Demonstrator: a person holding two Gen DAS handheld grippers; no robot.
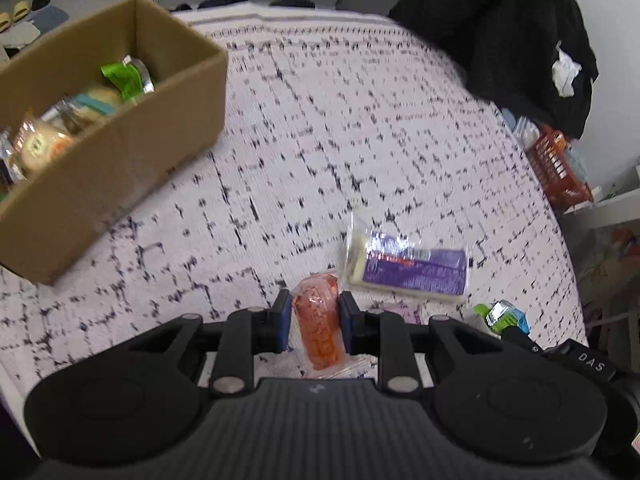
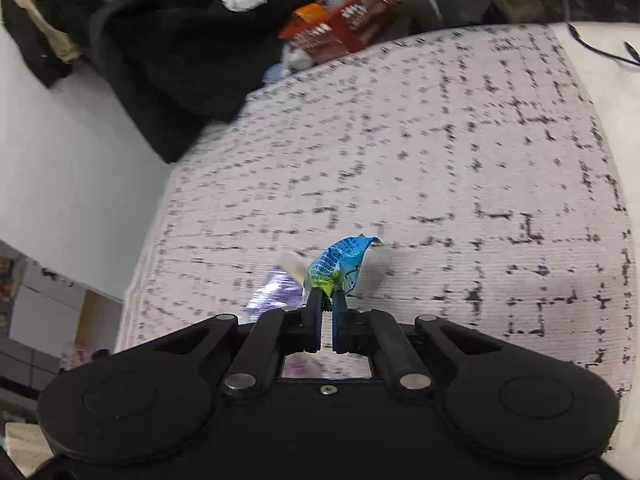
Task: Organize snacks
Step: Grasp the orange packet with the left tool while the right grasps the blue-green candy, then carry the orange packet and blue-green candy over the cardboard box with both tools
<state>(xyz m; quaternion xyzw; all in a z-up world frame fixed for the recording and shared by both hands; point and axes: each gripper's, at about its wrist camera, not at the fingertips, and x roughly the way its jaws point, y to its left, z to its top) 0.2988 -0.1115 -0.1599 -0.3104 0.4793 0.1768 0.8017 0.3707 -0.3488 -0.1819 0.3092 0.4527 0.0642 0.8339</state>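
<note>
My left gripper is shut on an orange snack in a clear wrapper, held a little above the patterned bed cover. Just beyond it lies a purple and white packet. A cardboard box with several wrapped snacks inside stands at the upper left. My right gripper is shut on the edge of a blue and green wrapper, lifted off the cover; the same wrapper shows at the lower right of the left wrist view. A purple packet lies blurred behind the right fingers.
A black garment with white paper on it hangs past the bed's far right edge. An orange-red basket stands on the floor beside the bed. Shoes lie on the floor beyond the box. A black cable crosses the bed's far right corner.
</note>
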